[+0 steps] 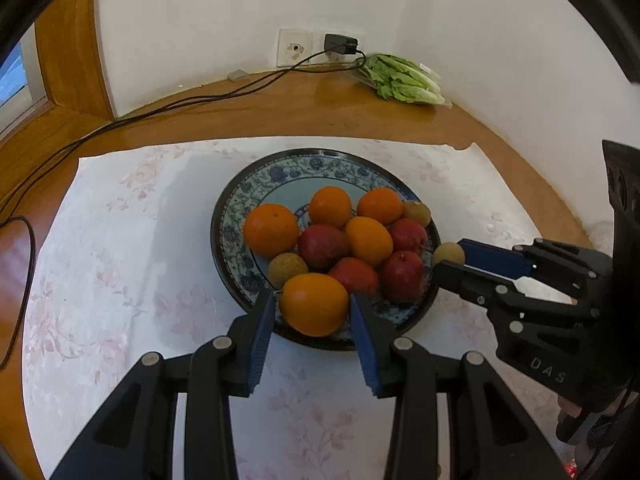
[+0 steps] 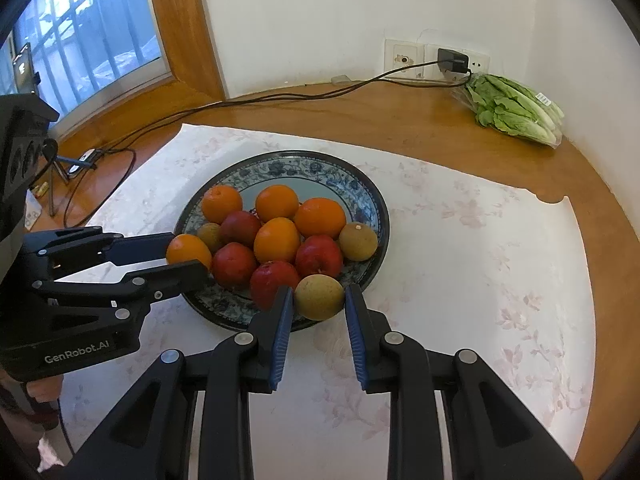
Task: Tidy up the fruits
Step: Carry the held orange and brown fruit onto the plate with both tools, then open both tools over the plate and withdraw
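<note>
Round blue-and-white floral ceramic plate (image 1: 256, 184) on a pale flowered cloth (image 1: 120, 240) over the curved wooden counter (image 1: 280, 108), heaped with oranges, red apples and small brown fruits. Left gripper (image 1: 314, 306) at the plate's 6 o'clock rim, jaws closed on a glossy orange (image 1: 314, 304). Right gripper (image 2: 319, 300) at 4 o'clock, jaws clamped on a small round yellow-brown fruit (image 2: 319, 297).

Plate (image 1: 236, 216), blue floral rim, sitting mid-cloth, heaped with oranges, red apples and brown longans. One orange (image 1: 314, 304) sitting at its near rim; one longan (image 2: 319, 297) sitting at the right rim.
</note>
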The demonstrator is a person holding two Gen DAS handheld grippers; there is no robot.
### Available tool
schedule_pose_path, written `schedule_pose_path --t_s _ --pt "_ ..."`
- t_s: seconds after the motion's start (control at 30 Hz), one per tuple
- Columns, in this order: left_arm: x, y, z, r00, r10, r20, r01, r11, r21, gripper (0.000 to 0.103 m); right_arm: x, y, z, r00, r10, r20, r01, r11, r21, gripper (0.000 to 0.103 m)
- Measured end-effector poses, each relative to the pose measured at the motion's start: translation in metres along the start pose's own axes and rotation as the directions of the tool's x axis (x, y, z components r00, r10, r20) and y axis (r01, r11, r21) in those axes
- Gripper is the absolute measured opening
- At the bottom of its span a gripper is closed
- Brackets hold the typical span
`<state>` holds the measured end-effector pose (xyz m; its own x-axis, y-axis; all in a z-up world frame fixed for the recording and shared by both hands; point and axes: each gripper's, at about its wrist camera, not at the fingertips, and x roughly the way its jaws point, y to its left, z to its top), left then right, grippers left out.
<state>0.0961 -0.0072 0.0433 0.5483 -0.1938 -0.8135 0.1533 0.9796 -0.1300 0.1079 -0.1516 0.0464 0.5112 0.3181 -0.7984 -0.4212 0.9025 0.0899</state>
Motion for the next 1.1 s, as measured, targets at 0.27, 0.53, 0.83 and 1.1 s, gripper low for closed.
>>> schedule_pose_path --t_s 0.27,0.53,0.83,1.1 --pt "0.005 0.005 0.000 1.000 0.000 0.010 0.000 1.000 -0.005 0.040 0.007 -0.002 0.001 1.000 -0.005 0.009 0.005 1.000 0.002 0.028" --pt "0.007 0.005 0.002 1.000 -0.011 0.013 0.011 1.000 -0.008 0.041 0.010 -0.007 0.000 1.000 0.001 0.013 -0.001 1.000 0.025 0.028" --pt "-0.011 -0.001 0.002 0.998 -0.033 0.049 0.033 0.999 0.008 0.050 -0.004 -0.007 0.000 0.998 0.022 0.053 -0.025 0.999 0.046 0.036" --pt "-0.030 -0.015 -0.012 0.999 -0.039 0.037 0.037 0.998 0.047 0.050 -0.024 -0.003 -0.012 0.997 0.031 0.072 -0.035 0.998 0.055 0.036"
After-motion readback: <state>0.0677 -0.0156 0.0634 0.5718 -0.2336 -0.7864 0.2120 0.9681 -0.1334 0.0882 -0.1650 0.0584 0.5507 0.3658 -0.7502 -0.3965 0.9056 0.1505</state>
